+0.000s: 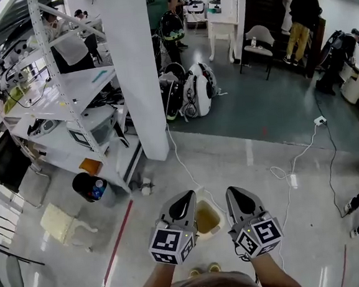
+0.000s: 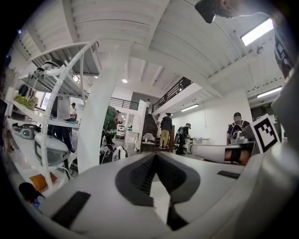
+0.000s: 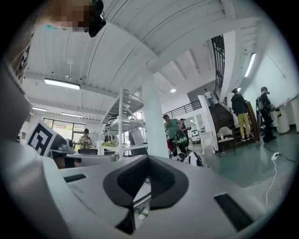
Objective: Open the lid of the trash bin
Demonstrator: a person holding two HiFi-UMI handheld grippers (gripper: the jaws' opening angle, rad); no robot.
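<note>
Floor (image 1: 262, 164) is filling most of the head view, and the trash bin (image 1: 208, 218) is standing on it close below the camera, between the left gripper (image 1: 185, 197) and the right gripper (image 1: 235, 192). Its top is facing straight up at the camera, so its long axis is running vertically. One corner of its squarish cream rim is pointing away from the person. Whether the lid is up or down cannot be told. Both grippers are pointing forward, one over each side of the bin, and are covering parts of its rim. A white cable (image 1: 181, 161) is trailing over the floor just beyond the bin, toward a white pillar (image 1: 132, 69). Off to the left, a black bin (image 1: 86, 185) holding bottles is sitting beside a white shelving rack (image 1: 69, 99), and a red floor line (image 1: 116, 248) is running nearer.

In the left gripper view, the left gripper (image 2: 156, 155) is holding its tongs together at the tips with nothing between them. Only pale floor is showing through the slit lower down, and the pillar (image 2: 96, 130) is rising beyond.

In the right gripper view, the right gripper (image 3: 148, 158) is likewise keeping its tongs pressed together and empty. The pillar (image 3: 154, 116) is standing straight ahead.
</note>
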